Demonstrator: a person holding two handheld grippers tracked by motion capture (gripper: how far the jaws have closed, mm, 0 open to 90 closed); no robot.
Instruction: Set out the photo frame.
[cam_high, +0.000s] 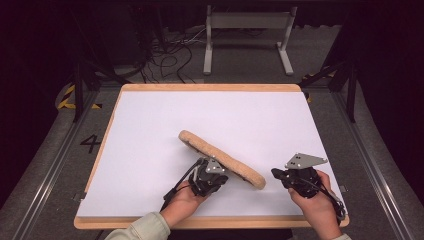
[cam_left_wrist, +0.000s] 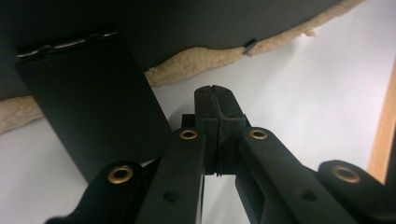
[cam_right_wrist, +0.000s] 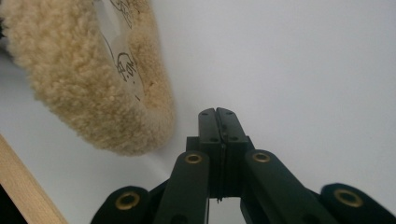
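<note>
A flat oval pad with a cream fleece rim (cam_high: 225, 157) lies tilted on the white board (cam_high: 150, 125), its near long edge raised. My left gripper (cam_high: 219, 174) sits right at that raised edge, low over the board. In the left gripper view its tips (cam_left_wrist: 215, 91) are shut with nothing between them, under the pad's dark underside, where the fleece rim (cam_left_wrist: 201, 58) and a black rectangular flap (cam_left_wrist: 93, 102) show. My right gripper (cam_high: 276, 173) is shut and empty just right of the pad's near end. Its tips (cam_right_wrist: 217, 112) point past the fleece rim (cam_right_wrist: 84, 84) and a white printed face.
The white board has a wooden border (cam_high: 200, 87) and covers most of the table. Behind the table a white metal frame (cam_high: 245, 22), loose cables (cam_high: 165, 55) and black stands are on the floor. The board's near wooden edge (cam_right_wrist: 28, 186) is close behind my right gripper.
</note>
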